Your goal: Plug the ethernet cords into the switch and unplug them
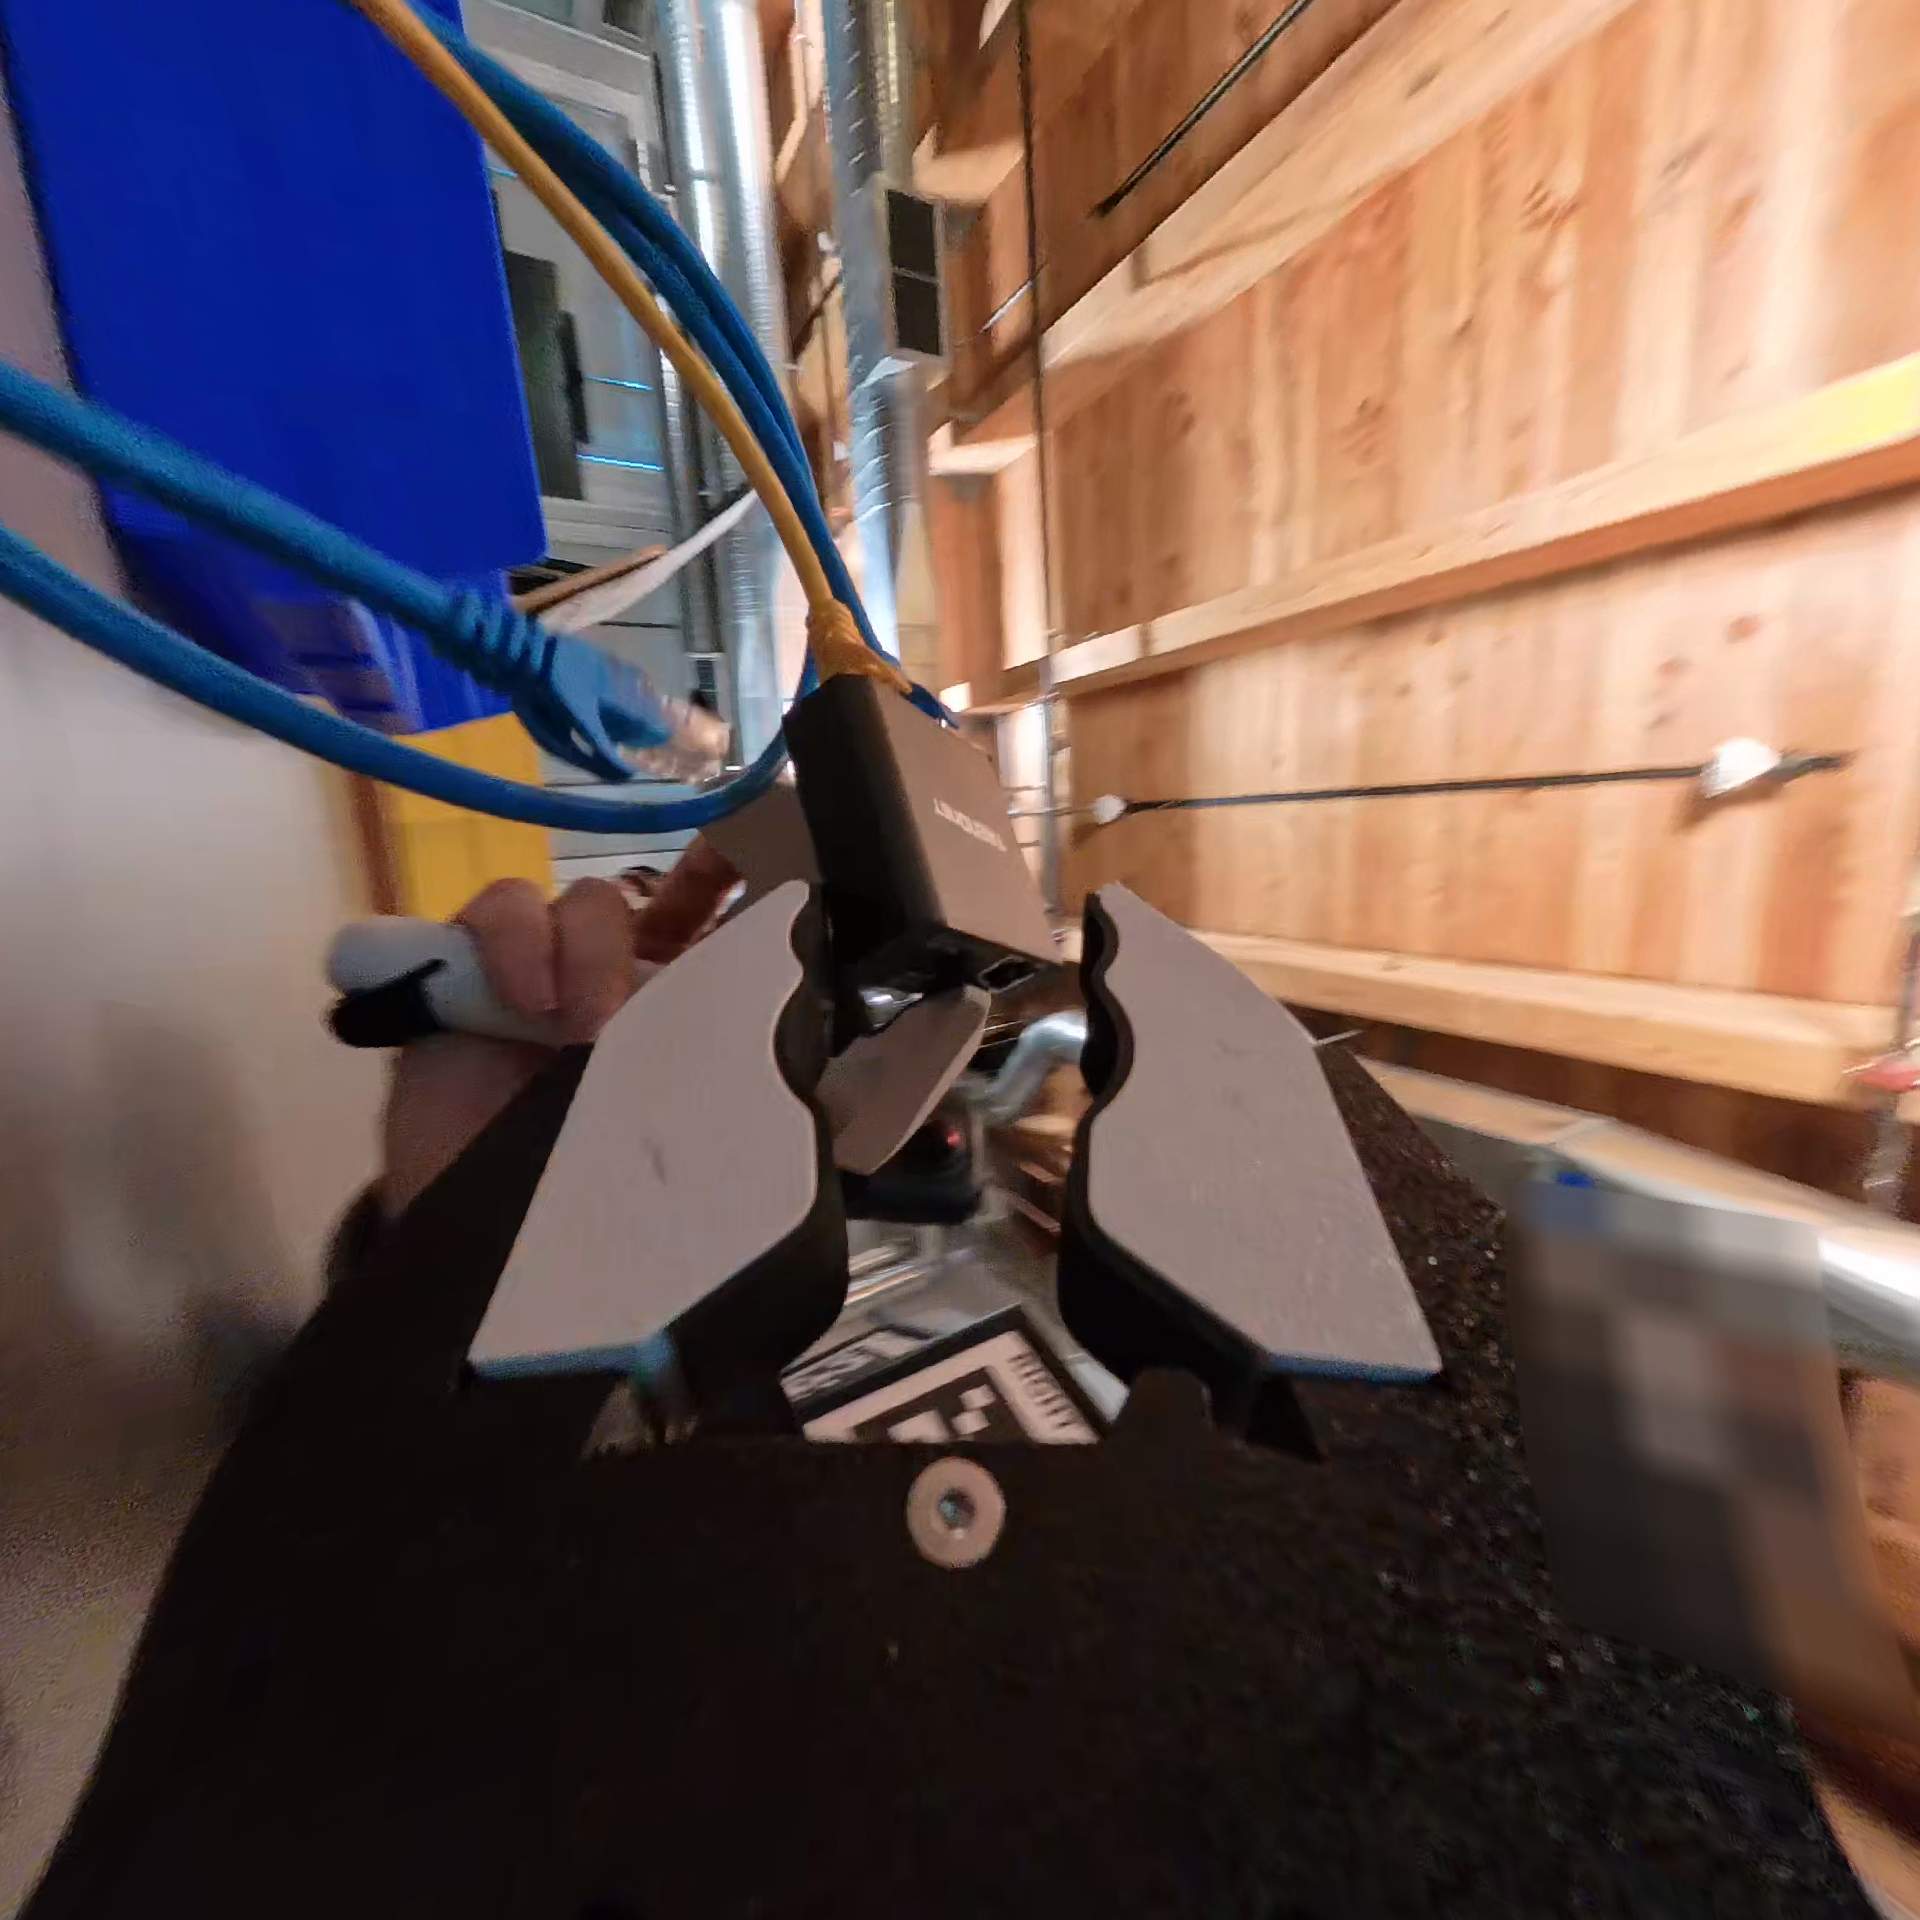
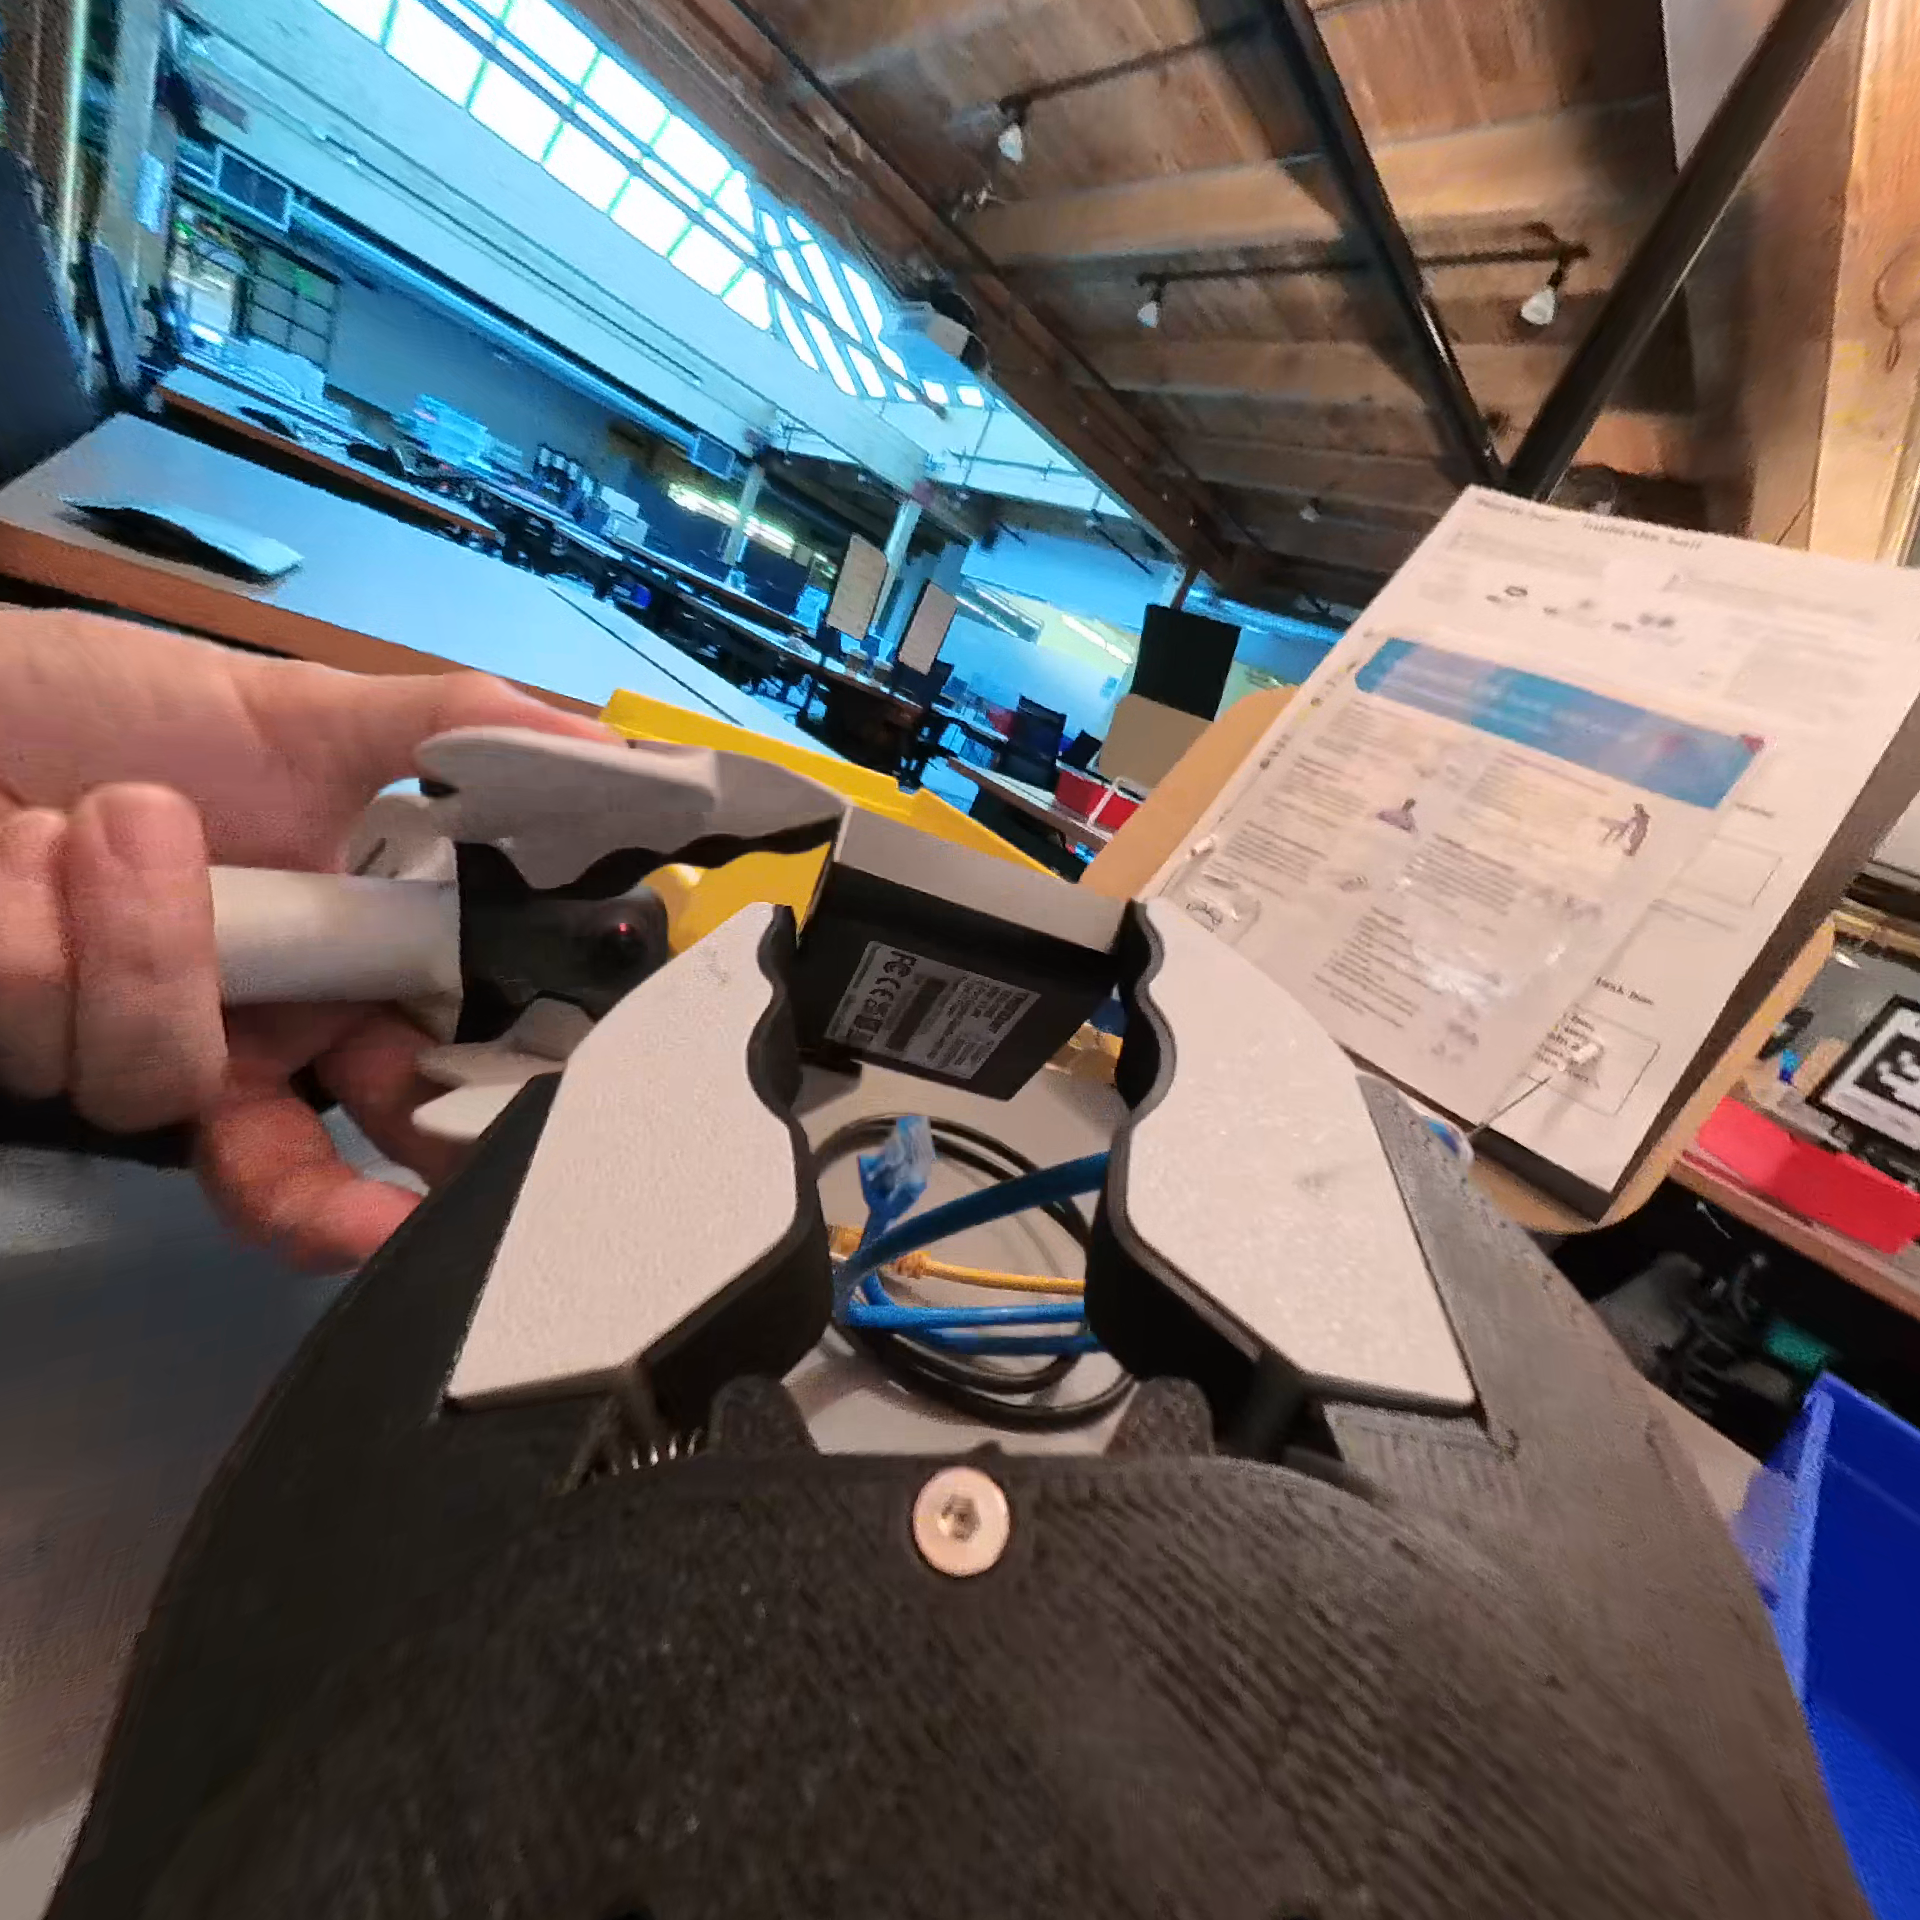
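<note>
Grey and black, that's the switch [image 2: 935, 997], held up in the air off the table [image 2: 935, 1423], label side facing the right wrist camera. The right tongs [image 2: 956, 935] are clamped on it, one fingertip pressed against each of its side edges. The left tongs [image 1: 951, 914] are apart with nothing between them; the switch sits just beyond their tips. In the right wrist view, the upper finger of the left tongs lies right at the switch's top left edge, and a hand [image 2: 156, 904] grips their handle.

Room to move: there is free air below the switch down to the table, but it is tight on the sides. A leaning board with a printed sheet [image 2: 1507, 831] stands close on the right, and the wooden wall [image 1: 1455, 520] fills the whole right of the left wrist view.

Containers now: a yellow bin [image 2: 727, 727] sits just behind the switch, a blue bin [image 2: 1849, 1558] at the table's near right, and a red tray [image 2: 1808, 1174] beyond it. What is inside them cannot be seen.

Cords: a yellow cord [image 1: 675, 343] runs into the switch's end and looks plugged in. Blue cords [image 1: 260, 540] sweep in beside it, though whether any is seated cannot be told. One blue plug [image 1: 623, 707] hangs free, near the switch but not touching it. Under the switch, more blue and yellow cord lies on the table inside a loop of black cable [image 2: 987, 1392].
</note>
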Tool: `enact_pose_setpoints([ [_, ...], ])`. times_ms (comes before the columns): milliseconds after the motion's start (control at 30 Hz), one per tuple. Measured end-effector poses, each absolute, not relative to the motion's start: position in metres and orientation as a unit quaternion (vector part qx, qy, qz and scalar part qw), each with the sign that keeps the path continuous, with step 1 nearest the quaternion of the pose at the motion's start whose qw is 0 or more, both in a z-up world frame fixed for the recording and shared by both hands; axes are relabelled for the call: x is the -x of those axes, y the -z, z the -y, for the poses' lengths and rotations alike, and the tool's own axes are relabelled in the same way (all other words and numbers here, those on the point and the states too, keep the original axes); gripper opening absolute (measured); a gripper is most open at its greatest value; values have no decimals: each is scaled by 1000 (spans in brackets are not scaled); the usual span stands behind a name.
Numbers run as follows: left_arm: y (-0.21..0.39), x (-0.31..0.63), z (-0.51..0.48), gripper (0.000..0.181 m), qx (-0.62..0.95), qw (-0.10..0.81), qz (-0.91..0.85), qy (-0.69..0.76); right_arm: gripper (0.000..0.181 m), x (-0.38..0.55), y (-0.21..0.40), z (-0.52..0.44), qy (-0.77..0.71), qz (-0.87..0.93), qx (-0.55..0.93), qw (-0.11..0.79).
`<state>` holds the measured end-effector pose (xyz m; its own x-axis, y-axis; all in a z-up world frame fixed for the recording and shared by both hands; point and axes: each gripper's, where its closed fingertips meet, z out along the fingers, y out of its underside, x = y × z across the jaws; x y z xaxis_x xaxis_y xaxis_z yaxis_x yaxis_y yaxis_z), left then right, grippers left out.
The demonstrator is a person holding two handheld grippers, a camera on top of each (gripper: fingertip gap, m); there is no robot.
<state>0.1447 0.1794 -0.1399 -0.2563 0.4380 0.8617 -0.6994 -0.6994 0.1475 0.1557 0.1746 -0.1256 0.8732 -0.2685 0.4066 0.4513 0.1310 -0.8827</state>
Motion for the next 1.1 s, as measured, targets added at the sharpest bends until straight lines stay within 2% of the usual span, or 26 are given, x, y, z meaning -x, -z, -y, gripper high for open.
enact_pose_setpoints([
  [100, 135, -144, -171, 47, -473, 403, 103, -777, 60, -143, 128, -178, 236, 109, 605, 752],
  [167, 138, -146, -167, 43, -482, 390, 118, -776, 60, -135, 133, -183, 257, 146, 614, 732],
  [300, 138, -148, -174, 29, -497, 306, 189, -790, 60, -141, 137, -185, 237, 122, 637, 723],
  [433, 154, -142, -183, 25, -528, 215, 361, -738, 55, -137, 158, -182, 182, 186, 692, 674],
  [467, 160, -136, -185, 25, -533, 208, 411, -710, 59, -134, 156, -178, 164, 200, 702, 664],
  [533, 173, -120, -187, 25, -523, 206, 520, -643, 78, -130, 141, -171, 140, 206, 701, 669],
  [633, 170, -98, -189, 25, -485, 256, 599, -583, 86, -108, 127, -166, 80, 228, 690, 683],
  [733, 167, -90, -188, 25, -458, 267, 661, -531, 96, -104, 142, -180, 70, 219, 716, 659],
  [967, 175, -86, -187, 25, -434, 335, 696, -463, 88, -106, 166, -191, 72, 204, 748, 628],
  [1033, 185, -86, -189, 25, -440, 337, 710, -434, 76, -107, 168, -185, 115, 251, 751, 599],
  [1100, 193, -90, -188, 25, -449, 330, 717, -419, 63, -108, 144, -180, 166, 255, 726, 617],
])
